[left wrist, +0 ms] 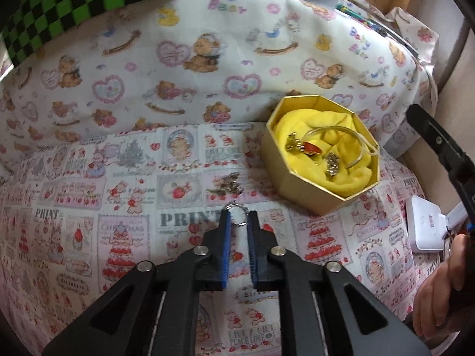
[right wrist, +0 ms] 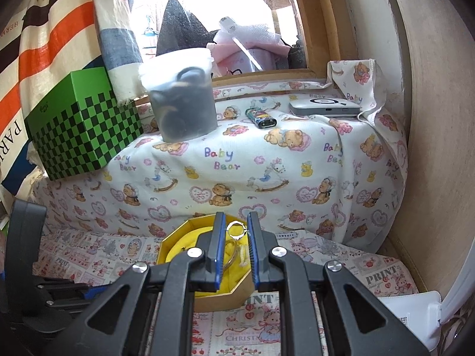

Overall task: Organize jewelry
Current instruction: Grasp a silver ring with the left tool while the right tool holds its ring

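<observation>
Nearest in the left wrist view, the left claw point(left wrist: 238, 216) has its two blue ribbed pads drawn narrow around a small silver ring point(left wrist: 237, 214) with a beaded edge, pinched at its sides at the fingertips, just over the printed patchwork cloth point(left wrist: 89, 207). Just beyond it a small gold-toned charm point(left wrist: 230, 182) lies loose on that cloth. Further right stands an octagonal gold card box point(left wrist: 314, 195), open, lined with rumpled yellow soft fabric point(left wrist: 350, 178). In it I count four pieces: a clear curved bangle point(left wrist: 360, 142), a round orange-and-gold piece point(left wrist: 311, 148), a gold trinket point(left wrist: 292, 142) and a silvery knobbly one point(left wrist: 332, 161). At the right edge a hand point(left wrist: 439, 290) grips the other tool, beside a white flat device point(left wrist: 423, 225).

The right wrist view alone shows the right claw point(right wrist: 236, 228), also narrow, holding a thin plain silver hoop point(right wrist: 236, 229) above the same box point(right wrist: 219, 296). Behind rises a ledge draped in bear-print cloth point(right wrist: 225, 175), carrying one green chequered box point(right wrist: 83, 130), one frosted plastic tub point(right wrist: 181, 95) of dark things, one lighter point(right wrist: 262, 118) and one flat grey gadget point(right wrist: 325, 106), with a wood-framed window point(right wrist: 302, 29) farthest off.
</observation>
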Demonstrator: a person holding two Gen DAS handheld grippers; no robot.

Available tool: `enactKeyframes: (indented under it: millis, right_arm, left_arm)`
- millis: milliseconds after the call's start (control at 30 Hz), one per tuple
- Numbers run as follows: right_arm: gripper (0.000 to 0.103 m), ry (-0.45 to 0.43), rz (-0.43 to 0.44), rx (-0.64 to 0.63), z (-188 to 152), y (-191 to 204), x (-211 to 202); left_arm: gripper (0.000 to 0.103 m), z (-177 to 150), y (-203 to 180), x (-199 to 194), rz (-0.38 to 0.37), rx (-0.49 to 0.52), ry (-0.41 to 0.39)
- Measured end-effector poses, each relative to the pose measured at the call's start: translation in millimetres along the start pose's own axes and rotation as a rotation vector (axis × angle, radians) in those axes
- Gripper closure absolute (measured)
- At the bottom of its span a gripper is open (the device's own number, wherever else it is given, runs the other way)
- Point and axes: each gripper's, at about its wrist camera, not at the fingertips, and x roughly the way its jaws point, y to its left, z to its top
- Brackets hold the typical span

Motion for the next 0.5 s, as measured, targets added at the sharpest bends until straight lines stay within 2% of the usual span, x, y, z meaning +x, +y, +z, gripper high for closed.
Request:
enactKeyframes:
  millis: [100, 167, 300, 400, 500]
  right_arm:
    - [0.090, 0.010, 0.000, 0.014, -0.7, -2.5, 1.9]
    - [0.090, 0.013, 0.003, 0.018, -0.5, -2.9, 2.4]
    - [0.090, 0.007, 0.001, 0.010, -0.6, -0.6, 1.3]
    - [0.090, 0.005, 0.005, 0.012, 0.0, 0.0, 0.3]
    - [0.090, 0.002, 0.009, 0.014, 0.5, -0.5, -0.8]
  left_arm:
    - [0.078, 4.3, -3.5, 3.6, 0.021, 0.005, 0.003]
    - [0.077, 7.6, -4.4, 8.6, 0.032, 0.001, 0.012]
    - [0.077, 11.2, -1.9, 20.1, 0.036, -0.002, 0.029]
    - [0.077, 11.3, -2.6, 23.9, 0.067, 0.012, 0.021]
    - [0.083, 11.5, -2.0, 22.0, 0.077, 0.021, 0.027]
